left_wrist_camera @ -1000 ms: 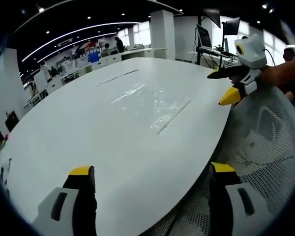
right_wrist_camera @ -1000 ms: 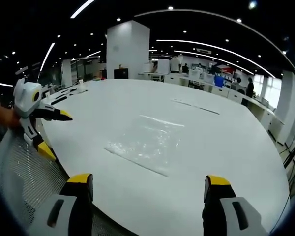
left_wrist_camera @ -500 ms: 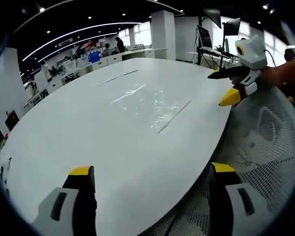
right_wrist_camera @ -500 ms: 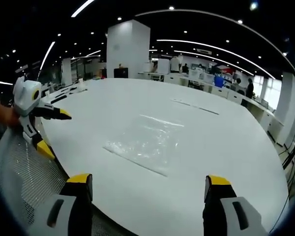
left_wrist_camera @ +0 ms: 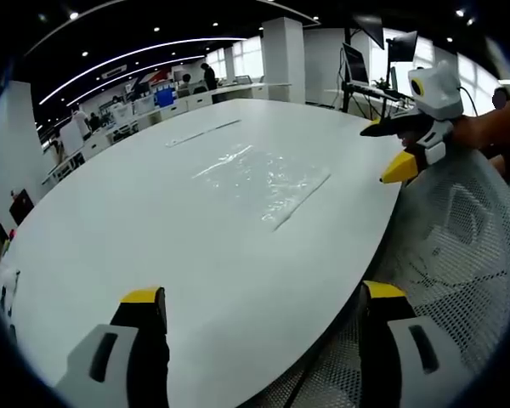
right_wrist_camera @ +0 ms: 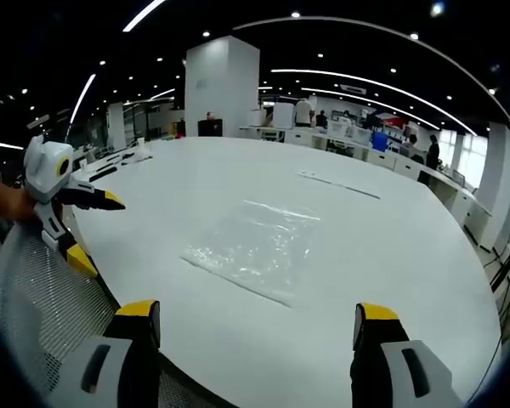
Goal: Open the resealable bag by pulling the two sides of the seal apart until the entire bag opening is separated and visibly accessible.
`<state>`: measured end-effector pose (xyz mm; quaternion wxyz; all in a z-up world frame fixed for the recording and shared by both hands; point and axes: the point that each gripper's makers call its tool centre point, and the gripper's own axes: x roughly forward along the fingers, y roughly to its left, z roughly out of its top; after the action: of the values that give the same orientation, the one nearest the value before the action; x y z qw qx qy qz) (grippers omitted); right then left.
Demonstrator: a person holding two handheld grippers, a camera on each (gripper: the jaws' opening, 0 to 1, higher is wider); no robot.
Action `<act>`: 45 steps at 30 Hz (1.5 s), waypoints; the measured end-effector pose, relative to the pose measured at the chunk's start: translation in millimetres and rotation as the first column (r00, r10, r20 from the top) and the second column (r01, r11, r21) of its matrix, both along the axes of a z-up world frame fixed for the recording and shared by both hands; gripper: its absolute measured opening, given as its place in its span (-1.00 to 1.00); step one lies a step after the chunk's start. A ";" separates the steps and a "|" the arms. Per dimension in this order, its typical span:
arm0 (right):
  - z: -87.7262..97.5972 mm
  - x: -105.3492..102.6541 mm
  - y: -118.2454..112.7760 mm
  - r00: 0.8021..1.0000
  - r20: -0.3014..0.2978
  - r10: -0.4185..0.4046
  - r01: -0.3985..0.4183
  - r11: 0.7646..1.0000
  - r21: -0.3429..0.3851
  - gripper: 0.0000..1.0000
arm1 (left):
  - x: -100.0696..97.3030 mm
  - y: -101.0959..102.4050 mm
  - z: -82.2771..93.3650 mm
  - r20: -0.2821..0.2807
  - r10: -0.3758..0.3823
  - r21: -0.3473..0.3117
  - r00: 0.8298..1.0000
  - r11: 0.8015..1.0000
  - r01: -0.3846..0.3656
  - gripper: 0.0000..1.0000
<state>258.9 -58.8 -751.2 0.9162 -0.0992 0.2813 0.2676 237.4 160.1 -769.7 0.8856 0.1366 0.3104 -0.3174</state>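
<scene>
Clear plastic, flat and faintly crinkled: the bag (right_wrist_camera: 255, 248) lies alone on a broad white worktop (right_wrist_camera: 391, 272), well away from both grippers. In the right gripper view it sits ahead of the right gripper (right_wrist_camera: 253, 327) and a little to the left, its long near edge running as a straight line from near-right to far-left. That line is probably the seal, though the plastic is too transparent to be sure. In the left gripper view the bag (left_wrist_camera: 268, 183) lies ahead and to the right of the left gripper (left_wrist_camera: 259, 302), the straight edge on its right side.

Both grippers hang off the worktop's near edge, above a white mesh chair (left_wrist_camera: 459, 255). Each has its jaws spread wide apart and grips nothing. The right gripper looks somewhat nearer the bag's straight edge. The bag looks closed and untouched, so opening has not begun; it seems limp and slippery to pinch.
</scene>
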 end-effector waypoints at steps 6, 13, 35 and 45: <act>-0.1 -0.9 0.4 1.000 -0.003 0.002 -0.002 1.000 -0.001 0.88 | -0.3 -0.5 0.1 -0.001 -0.001 0.001 1.000 1.000 0.001 0.85; 2.0 -1.0 0.2 1.000 0.005 -0.004 0.004 1.000 0.000 0.88 | -1.7 -0.4 -1.7 -0.007 -0.011 0.008 1.000 1.000 0.011 0.83; 10.2 2.7 8.8 0.996 -0.004 0.093 -0.094 0.996 -0.014 0.71 | -0.3 4.2 2.4 0.002 -0.004 0.027 1.000 1.000 0.004 0.82; 7.4 15.9 13.4 0.987 -0.045 0.153 -0.153 0.988 0.015 0.60 | 3.3 8.9 2.4 -0.008 -0.004 0.065 1.000 0.998 0.005 0.77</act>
<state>274.8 -45.4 -743.8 0.8868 -0.1090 0.2924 0.3410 240.6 169.0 -767.3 0.8788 0.1647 0.3236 -0.3097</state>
